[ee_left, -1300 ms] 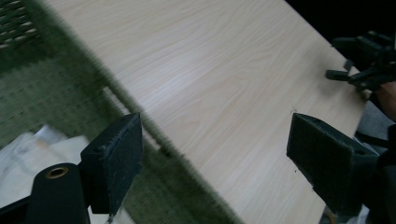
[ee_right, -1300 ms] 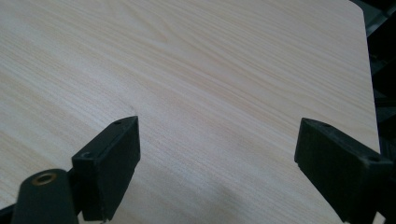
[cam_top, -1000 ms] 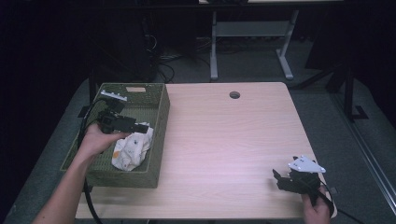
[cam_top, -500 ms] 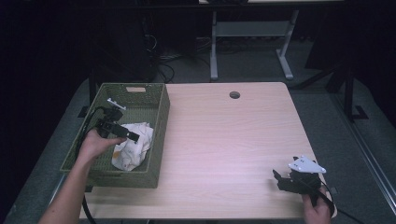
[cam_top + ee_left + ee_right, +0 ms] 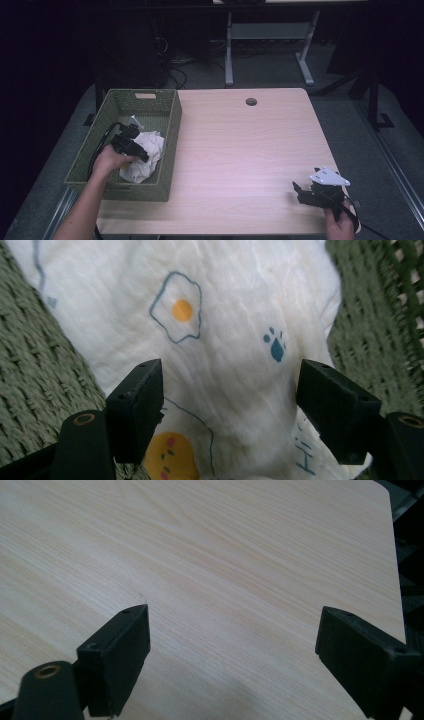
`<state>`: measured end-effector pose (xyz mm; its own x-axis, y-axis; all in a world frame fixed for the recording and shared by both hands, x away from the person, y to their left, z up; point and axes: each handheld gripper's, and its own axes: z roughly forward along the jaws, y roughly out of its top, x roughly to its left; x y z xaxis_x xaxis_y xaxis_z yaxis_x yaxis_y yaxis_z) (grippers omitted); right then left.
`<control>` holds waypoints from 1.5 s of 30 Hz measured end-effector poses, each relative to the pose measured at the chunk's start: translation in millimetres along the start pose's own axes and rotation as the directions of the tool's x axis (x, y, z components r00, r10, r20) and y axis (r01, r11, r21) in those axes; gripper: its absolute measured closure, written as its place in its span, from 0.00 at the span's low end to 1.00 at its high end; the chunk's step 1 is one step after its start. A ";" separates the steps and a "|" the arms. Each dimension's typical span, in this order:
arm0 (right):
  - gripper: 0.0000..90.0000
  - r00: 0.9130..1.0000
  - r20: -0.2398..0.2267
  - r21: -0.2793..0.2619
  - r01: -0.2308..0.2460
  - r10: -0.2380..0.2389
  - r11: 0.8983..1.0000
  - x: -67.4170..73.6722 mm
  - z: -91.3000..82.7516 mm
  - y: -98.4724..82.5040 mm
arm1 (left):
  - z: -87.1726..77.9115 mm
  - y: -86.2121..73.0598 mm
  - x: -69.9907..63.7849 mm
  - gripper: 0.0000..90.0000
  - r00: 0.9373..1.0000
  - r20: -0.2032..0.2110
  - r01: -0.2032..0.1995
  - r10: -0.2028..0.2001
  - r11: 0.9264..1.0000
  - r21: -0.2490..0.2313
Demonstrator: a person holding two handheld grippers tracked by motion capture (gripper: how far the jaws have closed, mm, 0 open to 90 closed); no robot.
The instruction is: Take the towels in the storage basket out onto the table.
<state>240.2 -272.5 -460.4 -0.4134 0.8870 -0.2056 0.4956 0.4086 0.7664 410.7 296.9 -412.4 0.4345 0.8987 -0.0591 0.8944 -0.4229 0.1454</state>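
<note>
Left hand-held gripper (image 5: 227,405) has been closing, jaws spread astride the cloth (image 5: 225,330) in the basket (image 5: 170,130); lifting remains. Right hand-held gripper (image 5: 235,650) spread, idle.

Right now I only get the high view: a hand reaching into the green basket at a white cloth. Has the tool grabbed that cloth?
Observer: Not yet. In the left gripper view the left gripper is open, with the cloth between its jaws. They have just been closing.
Operator: Is the cloth plain white?
Observer: No, it has drawings: a fried egg and a blue paw print.
Operator: And the other tool?
Observer: The right gripper is open over bare table, with nothing between its jaws.
</note>
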 end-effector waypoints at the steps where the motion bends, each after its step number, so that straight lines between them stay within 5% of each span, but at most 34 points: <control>1: 0.15 1.000 -0.001 0.000 0.003 -0.003 1.000 0.2 0.0 0.0 | 3.1 0.7 -0.6 0.29 1.000 0.003 -0.002 0.002 1.000 0.020; 3: 0.15 1.000 -0.001 0.000 0.002 -0.002 1.000 0.3 -0.4 0.0 | 9.9 2.7 -4.2 0.30 1.000 -0.018 -0.019 0.020 0.998 0.057; 11: 0.15 1.000 0.001 -0.001 -0.001 0.001 1.000 -0.2 -0.9 -0.6 | 13.1 3.3 -4.7 0.38 0.999 -0.027 -0.024 0.026 0.997 0.069; 17: 0.15 1.000 -0.001 -0.005 -0.006 0.006 1.000 0.6 -2.3 -0.8 | 10.6 1.3 -3.5 0.59 0.999 -0.018 -0.029 0.030 0.997 0.068; 26: 0.15 1.000 0.002 -0.006 -0.014 0.014 1.000 -3.8 -2.4 -2.7 | 9.4 0.3 2.6 0.76 1.000 0.010 -0.020 0.019 0.998 0.063; 36: 0.15 1.000 0.009 -0.010 -0.029 0.029 1.000 -4.7 -2.7 -3.0 | 5.4 -6.7 12.6 0.79 0.998 0.056 0.018 -0.019 1.000 0.013; 45: 0.15 1.000 0.002 -0.006 -0.027 0.027 1.000 -3.6 -2.2 -3.0 | -17.5 -14.9 20.9 0.80 0.994 0.095 0.067 -0.059 0.995 -0.077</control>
<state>238.5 -277.4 -460.6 -0.3987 0.8980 -0.1858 0.5020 0.3833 0.7753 404.6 324.0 -398.6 0.3888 0.9071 -0.1611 0.9107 -0.3518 0.2166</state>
